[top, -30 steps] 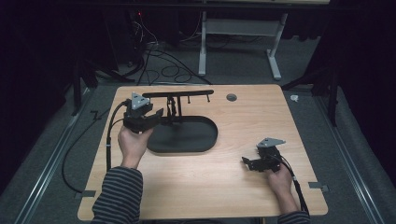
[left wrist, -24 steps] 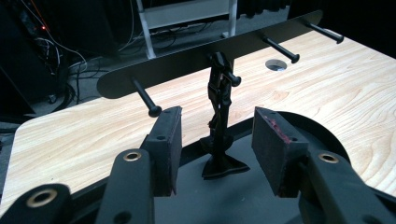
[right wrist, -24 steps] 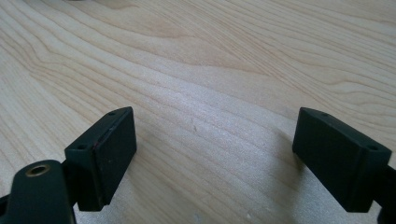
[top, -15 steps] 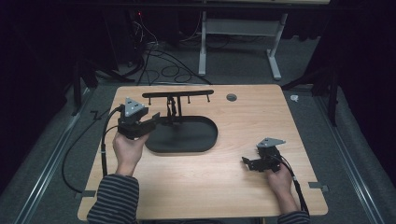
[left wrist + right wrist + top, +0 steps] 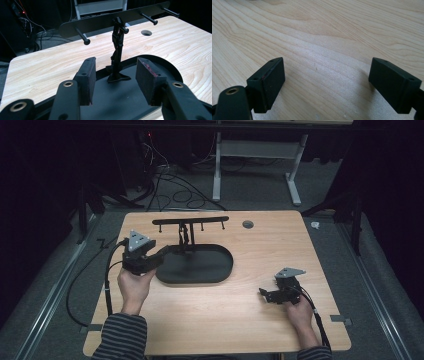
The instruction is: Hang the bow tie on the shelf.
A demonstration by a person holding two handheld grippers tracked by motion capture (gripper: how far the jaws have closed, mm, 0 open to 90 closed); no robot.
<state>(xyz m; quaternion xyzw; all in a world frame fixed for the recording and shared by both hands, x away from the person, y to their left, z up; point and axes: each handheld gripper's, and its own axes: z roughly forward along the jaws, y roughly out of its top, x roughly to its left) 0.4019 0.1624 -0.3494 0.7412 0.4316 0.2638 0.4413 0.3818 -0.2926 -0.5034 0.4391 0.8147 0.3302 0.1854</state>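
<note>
- One black metal stand with an oval flat base (image 5: 200, 267), a thin post and a top bar with four pegs stands near the desk's (image 5: 260, 320) far left corner.
- Two grippers: left gripper (image 5: 172, 251), at the base's left end, has been opening its jaws, nothing between them.
- Right gripper (image 5: 264, 293), near the right front corner, jaws wide, empty, over smooth pale wood.

Your obstacles: one black stand (image 5: 190, 247), oval base (image 5: 200, 267) on the table's (image 5: 260, 320) left half, upright post (image 5: 117, 55) at the base's far rim, peg bar (image 5: 190, 221) along the far edge. Free for you: the right half, the near edge, bare wood under your right gripper (image 5: 274, 294).
</note>
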